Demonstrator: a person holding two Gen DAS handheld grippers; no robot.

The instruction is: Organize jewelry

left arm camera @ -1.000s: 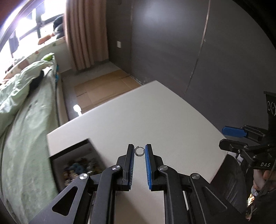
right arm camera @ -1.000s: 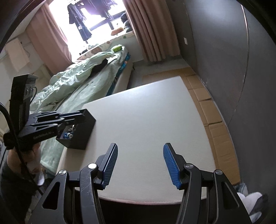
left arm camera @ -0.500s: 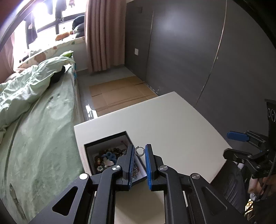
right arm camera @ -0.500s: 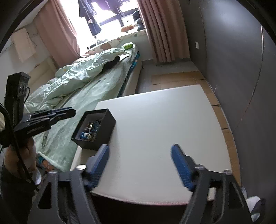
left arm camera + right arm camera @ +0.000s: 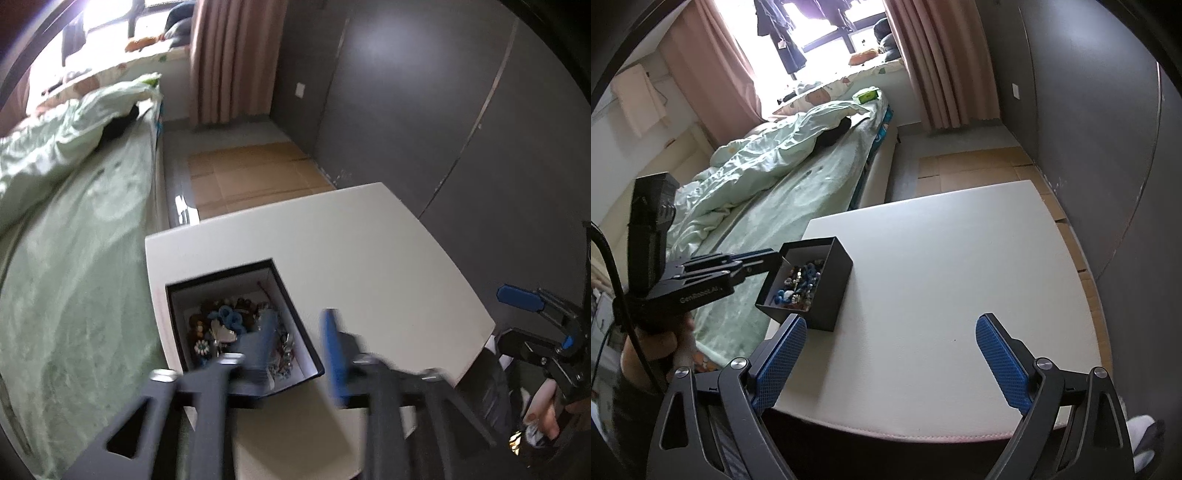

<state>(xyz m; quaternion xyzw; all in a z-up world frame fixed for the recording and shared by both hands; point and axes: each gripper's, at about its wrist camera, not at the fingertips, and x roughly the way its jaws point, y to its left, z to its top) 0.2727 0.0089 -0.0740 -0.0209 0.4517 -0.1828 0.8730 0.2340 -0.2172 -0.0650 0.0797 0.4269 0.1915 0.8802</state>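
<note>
While the left claw (image 5: 299,339) hangs over the open black jewelry box (image 5: 300,334) at the desk's (image 5: 369,266) corner by the bed, its jaws have just been opening and nothing shows between them, so it looks released, probably to drop a piece among the tangled jewelry (image 5: 236,325) inside. Off to the side, the right claw (image 5: 890,354) has also been opening and stands wide and empty over bare desk, clear of the box.
</note>
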